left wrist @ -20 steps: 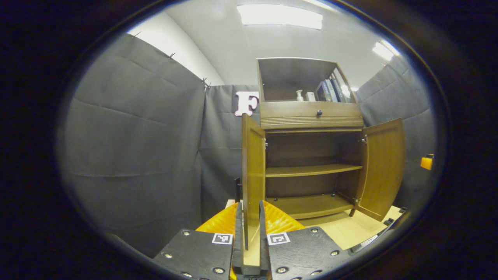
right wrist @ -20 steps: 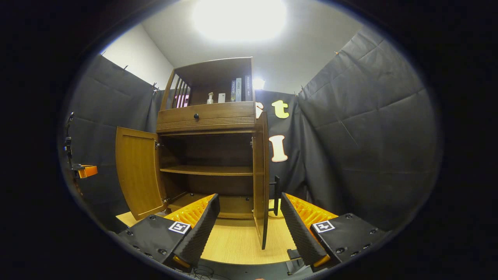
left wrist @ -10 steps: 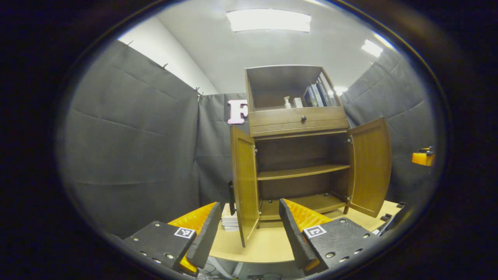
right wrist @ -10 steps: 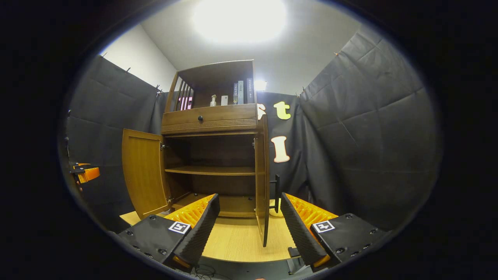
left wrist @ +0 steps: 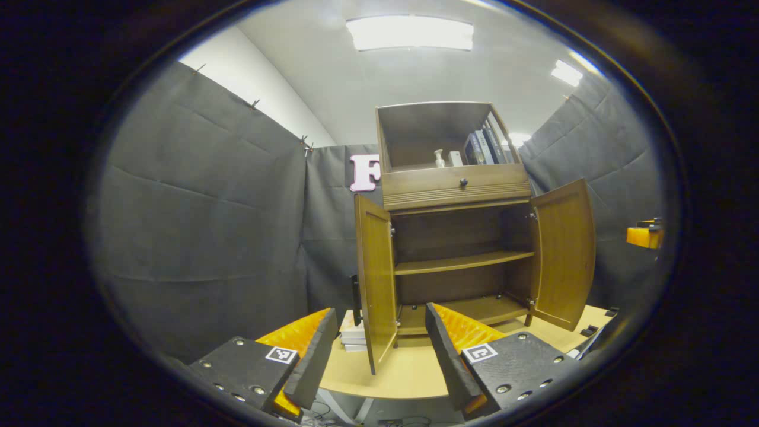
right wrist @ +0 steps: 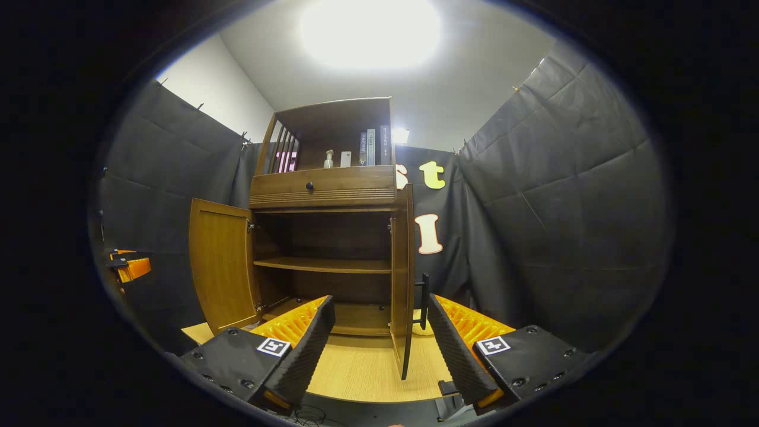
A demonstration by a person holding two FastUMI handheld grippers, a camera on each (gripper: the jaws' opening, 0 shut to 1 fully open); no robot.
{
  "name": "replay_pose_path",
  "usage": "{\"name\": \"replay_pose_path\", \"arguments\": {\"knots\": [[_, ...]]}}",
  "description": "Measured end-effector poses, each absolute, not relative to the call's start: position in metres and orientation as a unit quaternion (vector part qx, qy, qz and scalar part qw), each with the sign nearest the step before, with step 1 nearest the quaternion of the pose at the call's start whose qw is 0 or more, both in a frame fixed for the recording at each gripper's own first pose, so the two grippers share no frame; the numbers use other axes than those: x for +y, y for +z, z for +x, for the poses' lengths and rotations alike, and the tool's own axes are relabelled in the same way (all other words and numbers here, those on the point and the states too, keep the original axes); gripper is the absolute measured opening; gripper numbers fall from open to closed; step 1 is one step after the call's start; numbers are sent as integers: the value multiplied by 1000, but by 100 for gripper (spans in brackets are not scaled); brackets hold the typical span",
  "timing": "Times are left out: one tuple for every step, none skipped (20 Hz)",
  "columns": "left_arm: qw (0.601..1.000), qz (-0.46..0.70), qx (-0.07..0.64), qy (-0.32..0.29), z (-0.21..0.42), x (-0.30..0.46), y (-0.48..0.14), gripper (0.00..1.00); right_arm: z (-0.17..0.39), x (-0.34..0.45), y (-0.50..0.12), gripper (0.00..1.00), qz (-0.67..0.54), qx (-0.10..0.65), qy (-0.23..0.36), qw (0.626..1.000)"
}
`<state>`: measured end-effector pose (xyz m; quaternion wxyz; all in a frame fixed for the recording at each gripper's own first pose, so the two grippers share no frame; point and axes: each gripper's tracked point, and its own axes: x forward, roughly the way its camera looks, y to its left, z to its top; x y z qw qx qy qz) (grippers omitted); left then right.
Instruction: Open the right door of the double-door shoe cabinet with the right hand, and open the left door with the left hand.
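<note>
Left gripper view looks at the shoe cabinet, which stands on the pale wooden counter with both of its two doors swung out. The left door stands edge-on, hinged at the cabinet's left side, its free edge reaching toward the camera between the two fingers of the left hand-held gripper. That gripper is spread wide and holds nothing; neither finger touches the door. The right door hangs open at the cabinet's right side, well apart from the gripper.

Inside the cabinet two shelves show: one middle shelf and one bottom board. Above the doors sits one drawer with a single dark knob. The open top compartment holds one small bottle, one pale box just beside it, and a few upright books toward the cabinet's right wall. A stack of flat things lies on the counter left of the left door.

Right gripper view shows the same cabinet from its other side. The right hand-held gripper is likewise wide apart and empty, with the right door edge-on between its fingers, untouched. One dark bar handle sticks out on that door's outer face. The left door stands open at the cabinet's far side.
</note>
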<state>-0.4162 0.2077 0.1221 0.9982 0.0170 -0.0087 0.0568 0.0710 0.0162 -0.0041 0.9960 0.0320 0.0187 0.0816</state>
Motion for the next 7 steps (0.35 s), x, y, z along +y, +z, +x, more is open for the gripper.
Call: {"name": "replay_pose_path", "arguments": {"knots": [[998, 16, -8, 56, -416, 208, 120, 86, 70, 16, -3, 94, 33, 17, 81, 996], [998, 16, -7, 56, -415, 208, 119, 86, 70, 16, -2, 94, 34, 15, 79, 996], [998, 16, -5, 57, -414, 209, 116, 86, 68, 15, -2, 94, 34, 13, 79, 996], [998, 15, -5, 59, -413, 210, 115, 86, 68, 15, -2, 98, 33, 13, 79, 996], [998, 14, -3, 58, -412, 209, 113, 86, 67, 15, -3, 93, 33, 13, 79, 996], [998, 13, -5, 58, -412, 208, 114, 86, 66, 16, -3, 94, 32, 14, 81, 996], [998, 12, -6, 57, -412, 208, 114, 86, 66, 17, -3, 93, 31, 14, 83, 996]]}}
